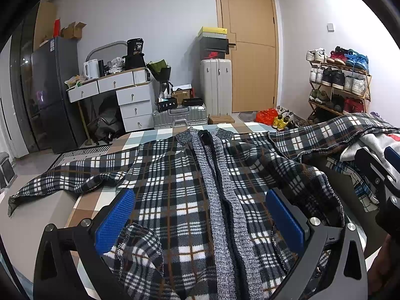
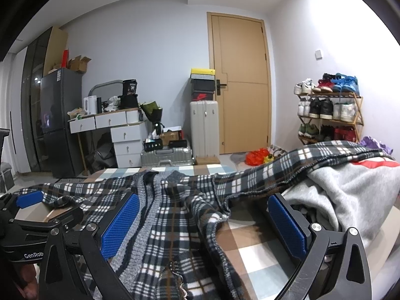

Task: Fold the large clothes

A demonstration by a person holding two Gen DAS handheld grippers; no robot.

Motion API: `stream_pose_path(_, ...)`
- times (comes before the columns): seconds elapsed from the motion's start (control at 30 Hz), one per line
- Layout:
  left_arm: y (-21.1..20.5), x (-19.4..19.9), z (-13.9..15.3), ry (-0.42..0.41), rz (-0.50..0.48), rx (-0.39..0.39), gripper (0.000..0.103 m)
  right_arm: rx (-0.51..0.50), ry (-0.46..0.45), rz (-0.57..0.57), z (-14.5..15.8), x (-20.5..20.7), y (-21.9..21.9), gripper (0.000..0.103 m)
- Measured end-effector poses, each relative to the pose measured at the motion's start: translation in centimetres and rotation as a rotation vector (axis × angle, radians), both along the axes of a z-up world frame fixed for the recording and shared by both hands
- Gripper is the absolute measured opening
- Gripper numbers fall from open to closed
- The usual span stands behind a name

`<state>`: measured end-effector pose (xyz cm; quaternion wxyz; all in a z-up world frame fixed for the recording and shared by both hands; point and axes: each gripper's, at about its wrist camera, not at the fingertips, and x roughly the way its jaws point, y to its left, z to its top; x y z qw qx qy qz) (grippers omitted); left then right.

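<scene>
A large black, white and brown plaid fleece jacket (image 1: 175, 187) with a grey knit placket lies spread front-up on the checked bed (image 1: 90, 200). One sleeve (image 1: 57, 182) stretches left over the bed edge; the other sleeve (image 1: 332, 130) drapes right over a clothes pile. My left gripper (image 1: 200, 215) is open, blue pads either side of the jacket's lower front, holding nothing. My right gripper (image 2: 203, 220) is open over the jacket's (image 2: 175, 212) right hem edge, empty. The left gripper (image 2: 27, 200) shows at the far left of the right wrist view.
A pile of grey clothes (image 2: 350, 195) sits on the bed at the right. Beyond the bed stand a fridge (image 1: 55, 92), white drawers (image 1: 132, 100), suitcases (image 1: 215, 85), a door (image 1: 250, 50) and a shoe rack (image 1: 340, 82).
</scene>
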<state>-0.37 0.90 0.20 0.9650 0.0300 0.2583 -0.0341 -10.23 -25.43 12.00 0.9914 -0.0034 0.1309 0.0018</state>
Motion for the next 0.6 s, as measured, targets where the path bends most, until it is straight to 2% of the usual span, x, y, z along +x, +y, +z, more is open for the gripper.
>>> stream_pose_path(0.6, -0.19, 0.13, -0.32, 0.015, 0.005, 0.004, 0.102, 0.018, 0.015, -0.004, -0.21, 0.31, -0.31, 0.103)
